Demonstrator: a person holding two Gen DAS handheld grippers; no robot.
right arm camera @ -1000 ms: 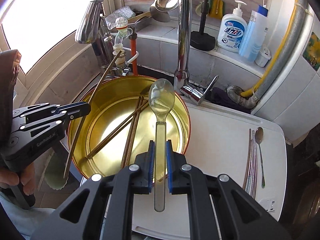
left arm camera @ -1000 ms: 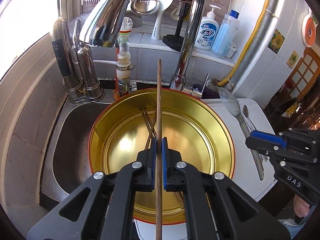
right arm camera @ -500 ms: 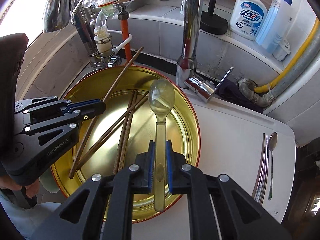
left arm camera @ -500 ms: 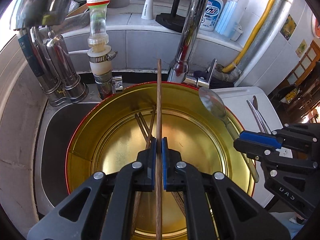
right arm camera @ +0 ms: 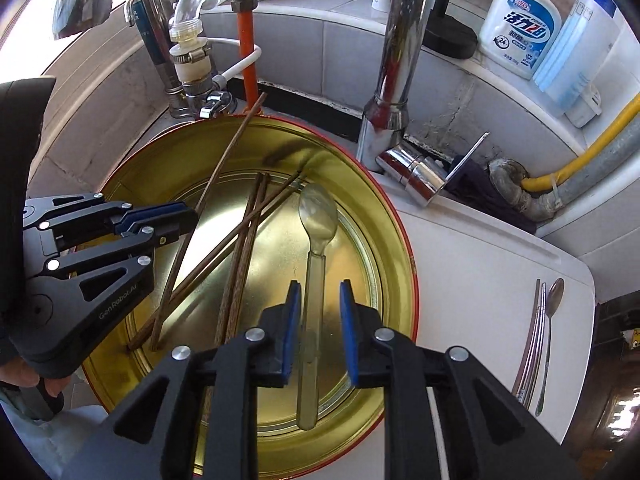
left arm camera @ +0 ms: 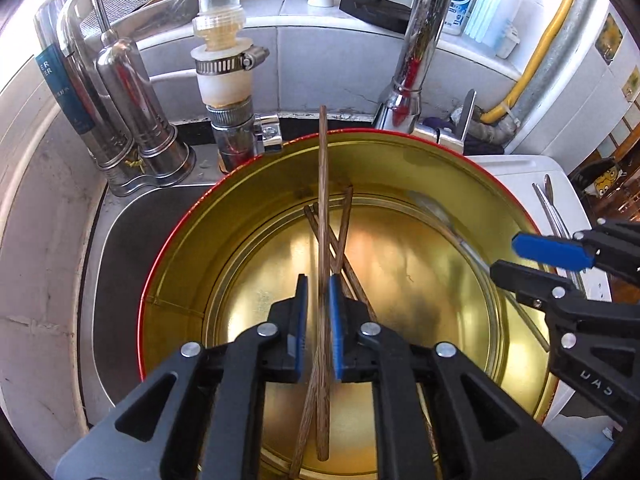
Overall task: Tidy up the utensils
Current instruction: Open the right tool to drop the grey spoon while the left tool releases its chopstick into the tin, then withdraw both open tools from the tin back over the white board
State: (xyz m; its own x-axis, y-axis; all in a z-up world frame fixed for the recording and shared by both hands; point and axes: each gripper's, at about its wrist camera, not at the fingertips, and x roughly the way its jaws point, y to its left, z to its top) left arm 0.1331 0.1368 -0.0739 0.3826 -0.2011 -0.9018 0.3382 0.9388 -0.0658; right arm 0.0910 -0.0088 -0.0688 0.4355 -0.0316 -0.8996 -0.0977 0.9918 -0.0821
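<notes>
I have the gold tin [right arm camera: 400, 248] under both grippers; it sits over the sink [left arm camera: 116, 248], its red rim against the white board [right arm camera: 488, 280] on the right; inside lie brown chopsticks [right arm camera: 240, 256], crossed, and a clear spoon [right arm camera: 316, 256] along the right half of the floor; one more chopstick [left arm camera: 323, 208] stands tilted with its tip past the far rim and its low end on the tin floor; on the board, well apart from the tin, lie metal chopsticks [right arm camera: 534, 336] and a small metal spoon [right arm camera: 554, 320], side by side; the tap column [right arm camera: 394, 64] rises just behind the tin, its lever [right arm camera: 466, 160] jutting toward the board, and the filter fitting [left arm camera: 224, 68] with its hose clamp stands at the back left, so the far rim is crowded; a tiled ledge carries a soap bottle [right arm camera: 520, 28] and a black stand [right arm camera: 448, 36]; a yellow hose [right arm camera: 588, 156] runs along a grey pipe at right; bright daylight comes in from the left; my left gripper [left arm camera: 318, 312] has just been opening, jaws a narrow way apart, the tilted chopstick between them and no pad pressing it; my right gripper [right arm camera: 318, 320] has just been opening too, a little wider, the spoon's handle between the blue pads [right arm camera: 290, 328] but clear of both; it grips nothing.
</notes>
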